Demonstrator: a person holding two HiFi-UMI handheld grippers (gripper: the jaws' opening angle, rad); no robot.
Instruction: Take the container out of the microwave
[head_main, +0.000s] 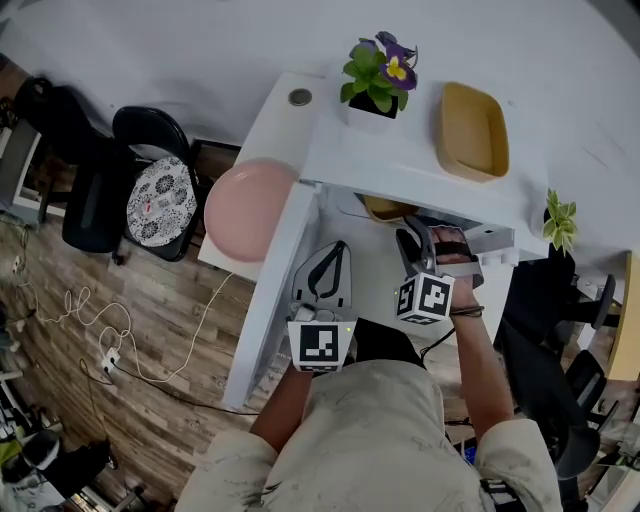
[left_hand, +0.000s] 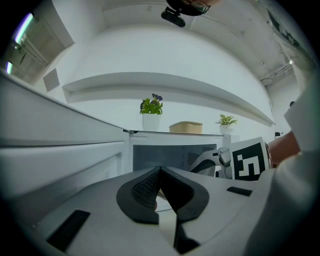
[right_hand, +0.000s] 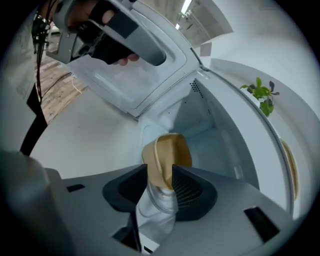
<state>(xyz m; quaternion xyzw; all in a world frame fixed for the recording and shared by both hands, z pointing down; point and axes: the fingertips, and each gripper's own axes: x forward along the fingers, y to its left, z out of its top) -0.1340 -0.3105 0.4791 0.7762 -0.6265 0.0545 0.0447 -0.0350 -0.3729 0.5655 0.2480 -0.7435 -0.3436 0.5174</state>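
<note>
White microwave (right_hand: 220, 125) cavity stands open before us. We hold the right gripper (right_hand: 160, 172) with jaws spread wide, unclamped; the tan container (right_hand: 169, 152) lies straight ahead on the cavity floor, near rim between them. Our left gripper (left_hand: 160, 172), closed and empty, sits farther back.

Container (right_hand: 167, 155) in microwave (head_main: 335, 140), tray (head_main: 471, 131) on top
</note>
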